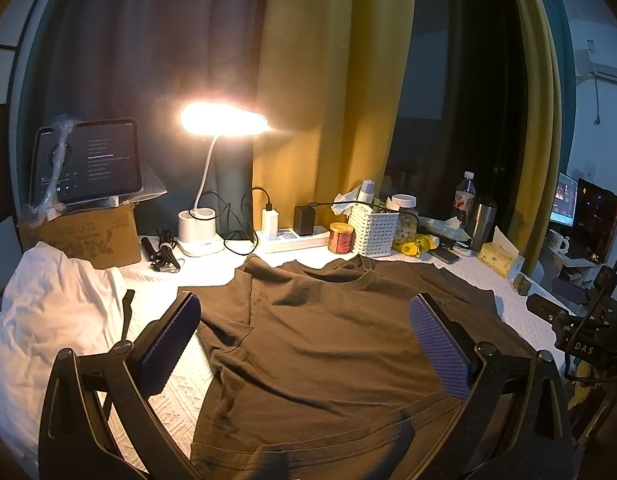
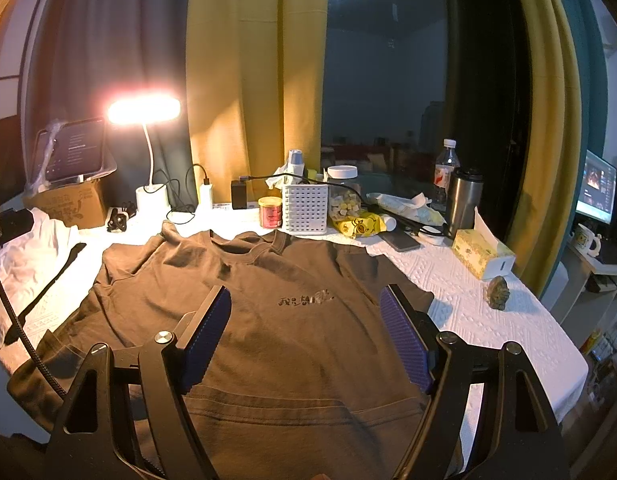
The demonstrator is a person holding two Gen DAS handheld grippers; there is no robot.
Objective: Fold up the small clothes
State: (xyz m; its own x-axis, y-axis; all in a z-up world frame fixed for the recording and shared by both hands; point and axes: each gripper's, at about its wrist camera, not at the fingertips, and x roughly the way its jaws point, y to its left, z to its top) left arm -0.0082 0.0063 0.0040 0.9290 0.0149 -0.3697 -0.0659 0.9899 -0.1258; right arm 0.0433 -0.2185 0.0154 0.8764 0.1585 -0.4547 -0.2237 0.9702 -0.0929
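Note:
A brown T-shirt (image 1: 320, 344) lies spread face up on the white textured table cover, collar toward the far side. In the right wrist view the shirt (image 2: 268, 308) shows a small printed logo on the chest. My left gripper (image 1: 304, 312) is open and empty, hovering above the shirt's left half, its purple pads (image 1: 172, 344) wide apart. My right gripper (image 2: 306, 308) is open and empty above the shirt's lower middle, near the hem. The shirt's left sleeve is folded over onto its body.
White cloth (image 1: 48, 312) lies piled at the left. Along the back stand a lit desk lamp (image 1: 224, 120), a tablet on a cardboard box (image 1: 88, 232), a power strip (image 1: 292, 238), a white basket (image 2: 306, 208), bottles, a steel tumbler (image 2: 464, 200) and a tissue box (image 2: 482, 254).

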